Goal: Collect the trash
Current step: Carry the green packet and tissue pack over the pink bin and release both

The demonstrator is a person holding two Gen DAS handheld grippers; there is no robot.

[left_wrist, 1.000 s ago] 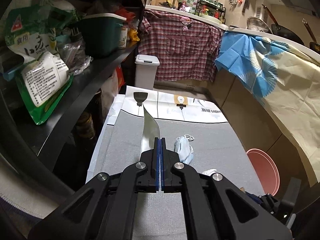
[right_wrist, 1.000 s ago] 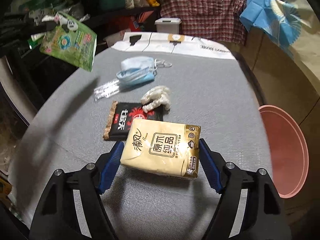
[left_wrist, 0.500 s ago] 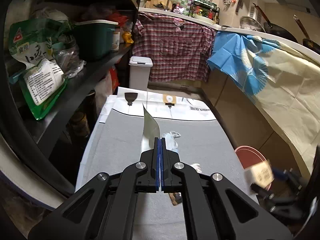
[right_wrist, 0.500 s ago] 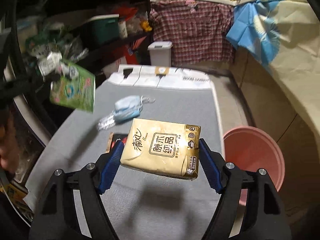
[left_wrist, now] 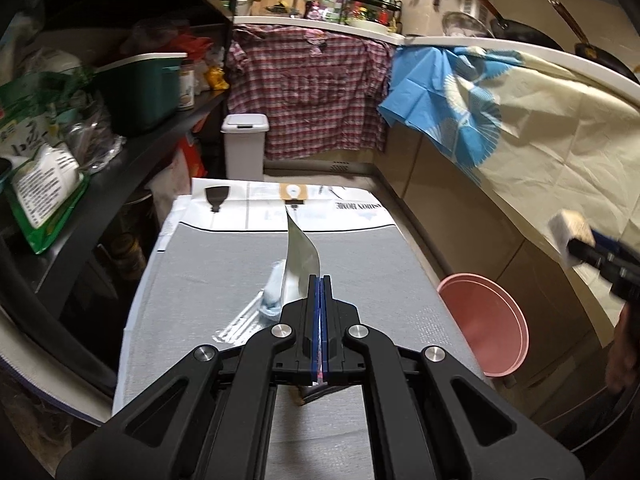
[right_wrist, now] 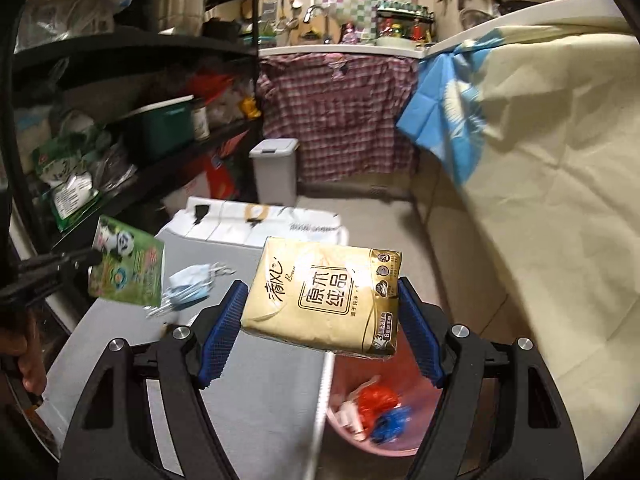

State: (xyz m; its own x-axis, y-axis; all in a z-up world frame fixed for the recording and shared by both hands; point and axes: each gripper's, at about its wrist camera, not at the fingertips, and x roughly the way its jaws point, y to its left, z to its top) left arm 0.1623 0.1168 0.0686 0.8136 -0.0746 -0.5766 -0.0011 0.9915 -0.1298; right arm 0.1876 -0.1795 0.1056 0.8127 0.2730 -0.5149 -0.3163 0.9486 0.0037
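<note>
Left gripper [left_wrist: 321,280] clenched on green snack wrapper [right_wrist: 127,267], held above grey table [left_wrist: 200,280]. Right gripper [right_wrist: 320,332] grasping tissue pack [right_wrist: 324,296], raised over pink bin [right_wrist: 404,446] at 5 o'clock. Step judged: transport to bin. Next: lower, release pack inside rim.

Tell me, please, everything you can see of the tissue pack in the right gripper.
The tissue pack is a soft, glossy gold-and-cream plastic packet with dark Chinese lettering in a framed label. It looks full and sealed, slightly dented. The right gripper clamps its two short ends between blue pads, holding it tilted in the air above the pink bin.
</note>
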